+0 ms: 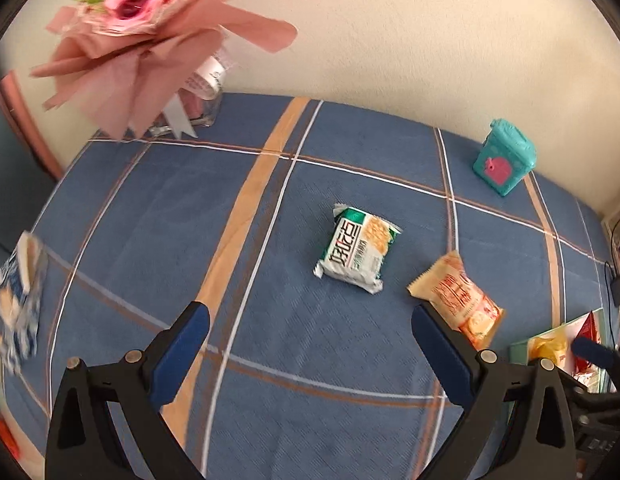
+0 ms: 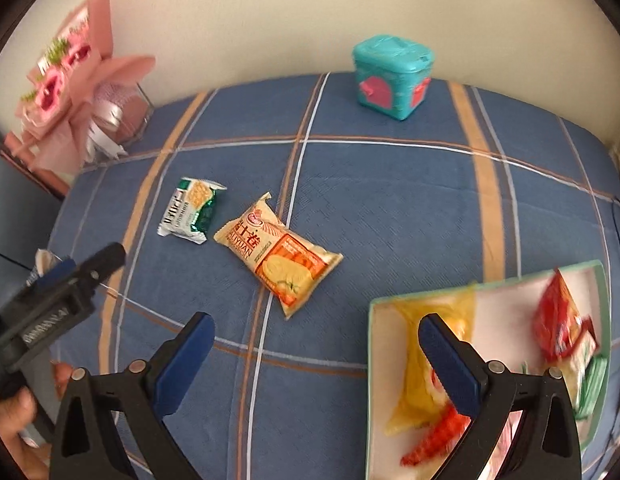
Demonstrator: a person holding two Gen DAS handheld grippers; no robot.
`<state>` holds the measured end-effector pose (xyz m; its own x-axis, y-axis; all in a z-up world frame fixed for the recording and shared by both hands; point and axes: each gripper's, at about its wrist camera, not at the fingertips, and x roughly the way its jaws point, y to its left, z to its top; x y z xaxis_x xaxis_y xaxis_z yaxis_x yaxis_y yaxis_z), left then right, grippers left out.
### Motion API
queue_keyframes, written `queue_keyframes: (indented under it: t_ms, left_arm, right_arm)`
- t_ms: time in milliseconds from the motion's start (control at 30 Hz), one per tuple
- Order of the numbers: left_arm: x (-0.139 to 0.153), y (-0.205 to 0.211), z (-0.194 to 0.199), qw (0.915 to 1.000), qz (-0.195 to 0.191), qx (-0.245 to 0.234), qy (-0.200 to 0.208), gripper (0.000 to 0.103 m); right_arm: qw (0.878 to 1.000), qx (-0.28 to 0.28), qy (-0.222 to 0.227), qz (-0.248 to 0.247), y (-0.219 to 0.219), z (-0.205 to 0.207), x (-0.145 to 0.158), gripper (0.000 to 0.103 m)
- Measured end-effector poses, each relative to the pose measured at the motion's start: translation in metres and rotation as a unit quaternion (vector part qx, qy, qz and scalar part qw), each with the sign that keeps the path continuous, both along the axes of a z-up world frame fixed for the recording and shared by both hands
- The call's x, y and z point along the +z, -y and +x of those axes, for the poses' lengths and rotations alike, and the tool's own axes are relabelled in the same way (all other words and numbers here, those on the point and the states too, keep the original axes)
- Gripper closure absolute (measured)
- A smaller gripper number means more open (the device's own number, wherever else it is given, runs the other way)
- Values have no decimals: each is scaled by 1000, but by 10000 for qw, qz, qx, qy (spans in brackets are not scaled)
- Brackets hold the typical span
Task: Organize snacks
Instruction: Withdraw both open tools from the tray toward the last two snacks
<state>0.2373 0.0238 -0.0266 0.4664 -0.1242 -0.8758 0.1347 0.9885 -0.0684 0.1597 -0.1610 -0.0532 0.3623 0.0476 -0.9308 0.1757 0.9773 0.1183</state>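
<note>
Soft even daylight, faint shadows, fisheye bend and dark corners, motion blur at nine and four o'clock.

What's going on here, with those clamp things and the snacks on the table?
A person holds a two-finger gripper in each hand and is tidying snacks. Both the left gripper and the right gripper are open and empty. A green packet and an orange packet lie loose on the blue checked cloth. A tray to the right already holds several snacks, a yellow bag among them.
</note>
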Motion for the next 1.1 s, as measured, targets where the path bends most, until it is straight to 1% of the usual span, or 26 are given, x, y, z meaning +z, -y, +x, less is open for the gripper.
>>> queue_keyframes:
  t_ms: [67,167,367,533,633,733,833,900,967,1033,1067,1100]
  left_arm:
    - [-5,-2,15,9996,-150,-124,-206,2]
    - [-9,-1,33,9987,-227,-220,-391,2]
    - [-22,11,59,9969,-235,-341,-676,2]
    - [-41,18,76,9945,-278,-314,-956,2]
    - [-49,22,82,9937,-309,-290,-1033,2]
    - [-54,25,87,9934,-354,-299,-1051,2]
    - [-59,30,91,9929,-372,-295,-1088,2]
    - [-62,33,93,9922,-403,-298,-1139,2]
    - [-65,36,95,9917,-397,-285,-1187,2]
    - [-66,38,96,9918,-407,-265,-1180,3]
    - [-66,39,96,9918,-421,-283,-1171,5]
    - [-65,41,96,9918,-424,-327,-1163,12]
  right_arm:
    - [9998,110,-143,-101,-5,15,-10,0]
    - [9990,253,-361,-119,-12,34,-25,0]
    - [9968,486,-621,-134,-31,60,-52,0]
    - [9944,596,-799,-342,-41,75,-69,0]
    - [9944,473,-835,-434,-33,83,-75,0]
    - [9969,91,-729,-289,-10,88,-73,0]
    - [9972,-229,-646,-301,8,90,-70,0]
    - [9970,-215,-720,-189,13,90,-74,0]
    - [9962,-135,-859,60,16,89,-80,0]
    - [9960,-82,-881,87,16,88,-81,0]
    - [9966,-50,-826,43,15,87,-79,0]
    - [9969,-24,-788,28,15,86,-78,0]
